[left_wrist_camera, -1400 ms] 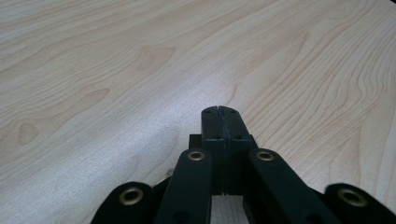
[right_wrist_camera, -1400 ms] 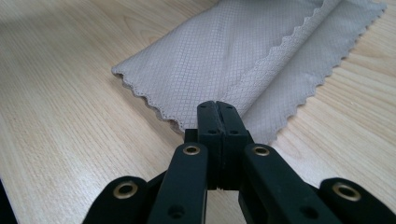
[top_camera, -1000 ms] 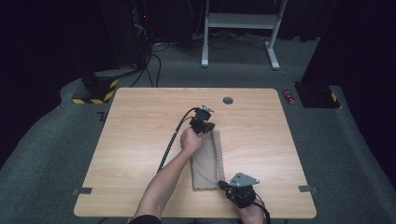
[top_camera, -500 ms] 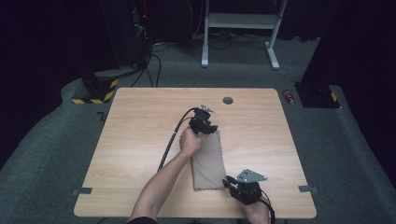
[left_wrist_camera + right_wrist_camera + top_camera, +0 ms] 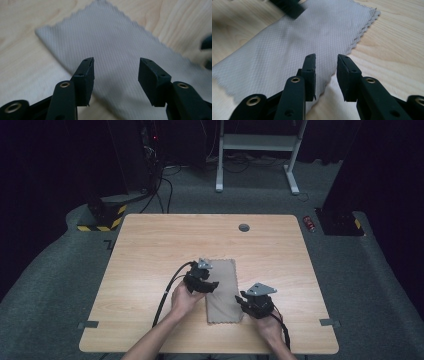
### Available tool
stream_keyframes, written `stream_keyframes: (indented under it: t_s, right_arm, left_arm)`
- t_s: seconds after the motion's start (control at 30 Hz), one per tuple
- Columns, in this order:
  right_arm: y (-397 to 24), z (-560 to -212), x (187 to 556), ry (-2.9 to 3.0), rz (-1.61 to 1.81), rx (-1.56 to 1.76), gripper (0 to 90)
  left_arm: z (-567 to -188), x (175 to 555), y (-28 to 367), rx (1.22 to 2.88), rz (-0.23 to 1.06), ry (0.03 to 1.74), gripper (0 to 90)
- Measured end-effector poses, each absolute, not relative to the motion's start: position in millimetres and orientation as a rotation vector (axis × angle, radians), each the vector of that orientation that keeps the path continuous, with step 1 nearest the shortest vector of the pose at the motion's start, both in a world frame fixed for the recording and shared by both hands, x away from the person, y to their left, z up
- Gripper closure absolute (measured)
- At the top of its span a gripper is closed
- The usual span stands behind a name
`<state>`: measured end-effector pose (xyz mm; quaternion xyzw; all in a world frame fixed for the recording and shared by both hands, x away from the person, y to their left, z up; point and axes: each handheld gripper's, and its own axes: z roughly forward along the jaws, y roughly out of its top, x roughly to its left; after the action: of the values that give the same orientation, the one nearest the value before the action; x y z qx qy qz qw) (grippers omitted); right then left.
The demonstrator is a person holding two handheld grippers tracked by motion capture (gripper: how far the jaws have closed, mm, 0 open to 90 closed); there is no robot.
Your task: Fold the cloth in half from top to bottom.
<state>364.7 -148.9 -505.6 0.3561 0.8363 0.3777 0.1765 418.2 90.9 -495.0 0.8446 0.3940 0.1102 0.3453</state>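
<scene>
The wooden counter [image 5: 150,250] takes up the middle of the high view, and near its front edge lies a grey cloth [image 5: 225,292] — a flat strip with zigzag-cut edges running away from the person. The left gripper [image 5: 206,285] sits at the cloth's left edge, its fingers [image 5: 86,75] spread wide with bare fabric showing between them, gripping nothing. The right gripper [image 5: 248,301] is at the cloth's near right edge — its fingers [image 5: 310,75] part only by a narrow gap, hanging over the cloth's scalloped border, and they too hold nothing.
</scene>
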Motion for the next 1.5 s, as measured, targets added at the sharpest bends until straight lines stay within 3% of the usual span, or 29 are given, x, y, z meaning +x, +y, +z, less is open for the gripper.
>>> stream_keyframes:
  t_s: [0.57, 1.1, 1.3, 1.5]
  right_arm:
    - [-139, -516, 387, 2.421, 0.941, 0.997, 72.6]
    - [-139, -516, 389, 2.427, 0.934, 0.988, 73.2]
    - [-140, -516, 389, 2.427, 0.933, 0.994, 73.1]
    - [-139, -515, 390, 2.432, 0.927, 0.988, 73.1]
  left_arm:
    - [-512, 388, 106, 2.224, 0.382, 1.037, 46.2]
    - [-511, 347, 105, 2.185, 0.286, 1.023, 42.3]
    - [-514, 338, 105, 2.231, 0.372, 0.993, 40.9]
    - [-513, 335, 109, 2.238, 0.375, 0.995, 40.6]
